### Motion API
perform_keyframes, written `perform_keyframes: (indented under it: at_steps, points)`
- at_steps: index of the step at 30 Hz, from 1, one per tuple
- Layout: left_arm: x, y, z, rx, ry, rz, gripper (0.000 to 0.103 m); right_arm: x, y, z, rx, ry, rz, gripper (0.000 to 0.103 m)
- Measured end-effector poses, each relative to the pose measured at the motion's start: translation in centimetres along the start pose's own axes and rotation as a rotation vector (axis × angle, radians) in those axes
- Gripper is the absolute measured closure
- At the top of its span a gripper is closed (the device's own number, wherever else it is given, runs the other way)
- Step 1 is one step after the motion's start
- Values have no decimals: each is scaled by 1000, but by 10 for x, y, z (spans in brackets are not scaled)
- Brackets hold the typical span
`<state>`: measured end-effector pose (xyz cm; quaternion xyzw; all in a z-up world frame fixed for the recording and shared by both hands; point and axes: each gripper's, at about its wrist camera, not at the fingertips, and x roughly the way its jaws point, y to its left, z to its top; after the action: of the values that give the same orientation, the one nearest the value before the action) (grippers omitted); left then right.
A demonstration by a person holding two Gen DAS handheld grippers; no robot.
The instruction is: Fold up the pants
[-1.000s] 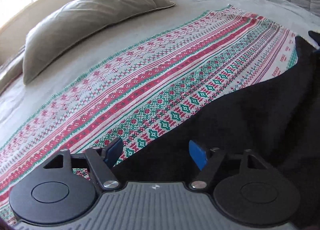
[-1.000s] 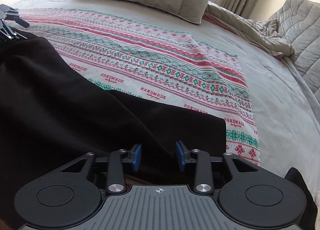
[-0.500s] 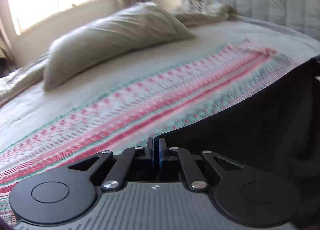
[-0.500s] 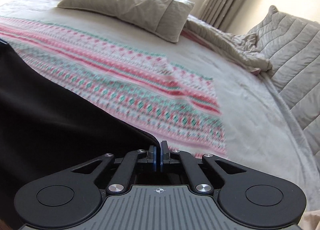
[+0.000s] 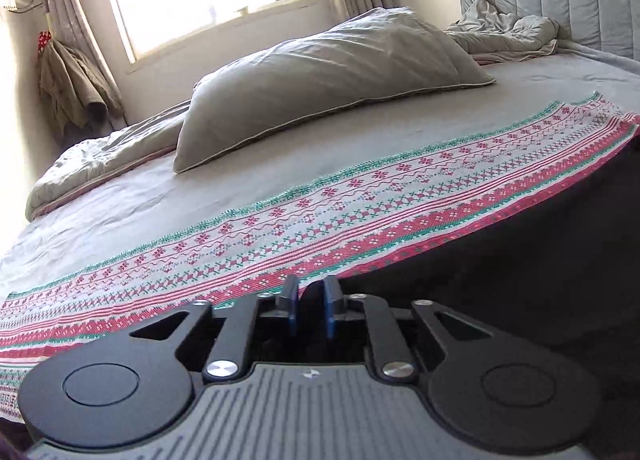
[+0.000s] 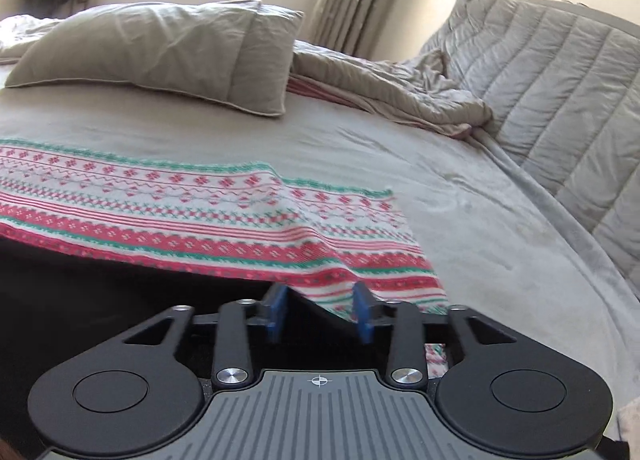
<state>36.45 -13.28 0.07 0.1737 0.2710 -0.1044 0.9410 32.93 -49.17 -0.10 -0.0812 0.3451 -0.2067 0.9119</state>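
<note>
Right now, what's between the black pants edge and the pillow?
In the left wrist view: the patterned cloth, then a bare strip of grey bedsheet, between the black pants and the pillow. The right wrist view shows the same.

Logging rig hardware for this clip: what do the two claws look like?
Both match: the left claw and right claw have blue pads on black link arms with silver pivot screws, two round black discs, and a ribbed grey body with a small white mark. No cables or sleeves show.
</note>
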Motion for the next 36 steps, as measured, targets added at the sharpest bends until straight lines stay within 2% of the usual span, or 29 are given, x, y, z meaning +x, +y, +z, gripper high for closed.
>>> perform_keyframes:
  at_steps: [1, 3, 8, 13, 15, 17, 21, 22, 23, 24, 25, 26, 27, 30, 33, 36]
  points:
    - [-5, -2, 1, -8, -12, -24, 62, -5, -10, -3, 13, 0, -1, 46]
    - [-19, -7, -1, -16, -31, -81, 50, -15, -33, -10, 56, 16, 1, 44]
    - [-65, -31, -10, 24, -89, -260, 39, -28, -90, -40, 191, 126, 70, 44]
    - [-117, -61, -30, 88, -151, -488, 33, -26, -104, -79, 273, 231, 137, 44]
    - [-128, -79, -38, 135, -159, -554, 32, -24, -98, -88, 268, 234, 142, 46]
    - [-129, -98, -45, 193, -162, -575, 32, -17, -95, -92, 256, 220, 132, 47]
    - [-109, -130, -54, 258, -134, -565, 32, -1, -93, -87, 327, 156, 164, 48]
    - [-104, -138, -54, 268, -128, -564, 34, 3, -93, -85, 338, 141, 168, 48]
    - [-102, -143, -54, 275, -135, -558, 36, 7, -91, -82, 340, 127, 168, 57]
    - [-101, -147, -53, 280, -145, -555, 43, 9, -87, -80, 330, 111, 175, 74]
    - [-102, -149, -50, 281, -153, -554, 63, 11, -82, -77, 314, 105, 187, 81]
    - [-100, -152, -46, 278, -153, -551, 75, 10, -78, -76, 297, 102, 192, 94]
    - [-98, -155, -42, 272, -145, -546, 87, 9, -74, -73, 270, 101, 195, 96]
    - [-97, -160, -35, 245, -132, -580, 89, 5, -71, -70, 205, 86, 137, 97]
    - [-97, -160, -33, 231, -132, -634, 89, 3, -81, -72, 209, 99, 84, 97]
    - [-90, -163, -34, 221, -87, -716, 88, 3, -93, -78, 223, 114, 59, 97]
